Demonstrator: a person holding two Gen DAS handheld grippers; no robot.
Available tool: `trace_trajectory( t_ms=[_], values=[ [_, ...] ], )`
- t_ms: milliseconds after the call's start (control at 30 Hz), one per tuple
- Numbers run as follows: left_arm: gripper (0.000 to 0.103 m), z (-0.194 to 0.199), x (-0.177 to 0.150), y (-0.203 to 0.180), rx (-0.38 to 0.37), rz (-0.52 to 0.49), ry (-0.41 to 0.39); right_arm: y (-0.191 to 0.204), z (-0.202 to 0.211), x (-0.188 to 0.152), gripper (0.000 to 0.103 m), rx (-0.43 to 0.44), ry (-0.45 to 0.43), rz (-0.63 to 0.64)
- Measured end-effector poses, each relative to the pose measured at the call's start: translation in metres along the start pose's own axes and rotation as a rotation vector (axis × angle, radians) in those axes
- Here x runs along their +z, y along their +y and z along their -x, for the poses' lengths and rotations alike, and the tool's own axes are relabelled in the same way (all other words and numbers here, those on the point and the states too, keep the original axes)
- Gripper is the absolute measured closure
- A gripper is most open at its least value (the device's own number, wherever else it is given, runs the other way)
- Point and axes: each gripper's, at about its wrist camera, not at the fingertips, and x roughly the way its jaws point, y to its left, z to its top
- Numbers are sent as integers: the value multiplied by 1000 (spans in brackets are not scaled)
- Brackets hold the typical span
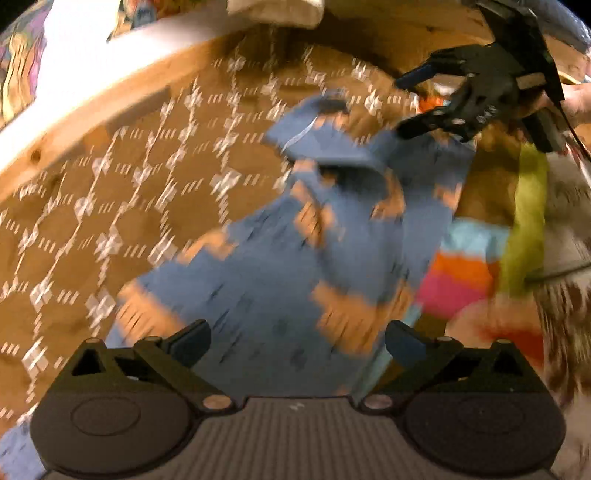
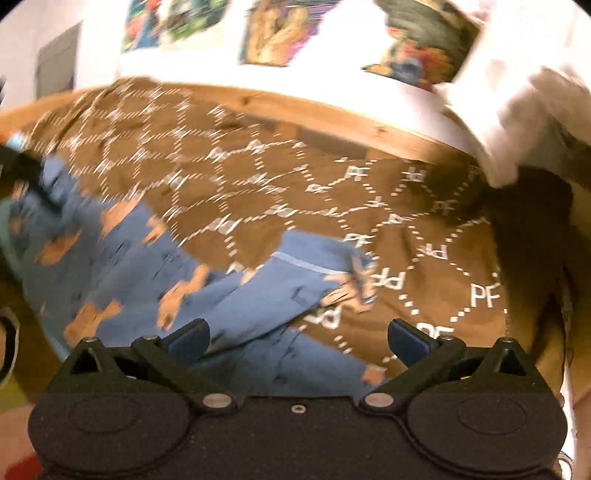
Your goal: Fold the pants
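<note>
Blue pants (image 1: 277, 277) with orange patches lie crumpled and spread on a brown bedcover (image 1: 110, 192) with a white hexagon pattern. My left gripper (image 1: 297, 339) hovers over their near part, open, with nothing between its fingers. My right gripper (image 1: 406, 103) shows at the upper right of the left wrist view, beyond the far end of the pants, also open and holding nothing. In the right wrist view the pants (image 2: 221, 295) run from the left edge to the centre, with a pale waistband edge visible, and my right gripper (image 2: 297, 339) stands open above them. Both views are motion-blurred.
A wooden bed frame (image 2: 332, 110) borders the bedcover (image 2: 406, 221), with a white wall and posters (image 2: 277, 33) behind. A bright striped cloth (image 1: 461, 273) and a yellow-green strip (image 1: 528, 221) lie right of the pants. A white folded cloth (image 2: 517, 122) sits at the far edge.
</note>
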Motion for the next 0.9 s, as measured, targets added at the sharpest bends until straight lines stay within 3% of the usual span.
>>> trace_trajectory(
  t_ms=[167, 267, 400, 467, 600, 700, 767, 867, 900],
  values=[
    [5, -22, 3, -46, -23, -18, -108, -28, -12, 23, 3, 160, -19, -163],
    [17, -30, -8, -73, 50, -110, -136, -24, -26, 39, 12, 204, -5, -172],
    [31, -34, -21, -95, 135, -211, -156, -1, -63, 61, 30, 176, 87, -126],
    [47, -36, -21, -101, 147, -207, -149, 11, -79, 66, 35, 148, 121, -92],
    [57, -44, -14, -101, 179, -160, -137, 22, -108, 70, 48, 70, 166, -65],
    [65, -44, -9, -99, 201, -133, -137, 19, -121, 70, 53, 11, 185, -102],
    [81, -47, -6, -101, 203, -140, -123, 19, -125, 70, 53, 2, 193, -110],
    [96, -51, -5, -101, 178, -117, -93, 25, -130, 71, 53, -18, 203, -81],
    [98, -51, -4, -98, 163, -89, -87, 26, -133, 71, 59, -25, 207, -74]
  ],
)
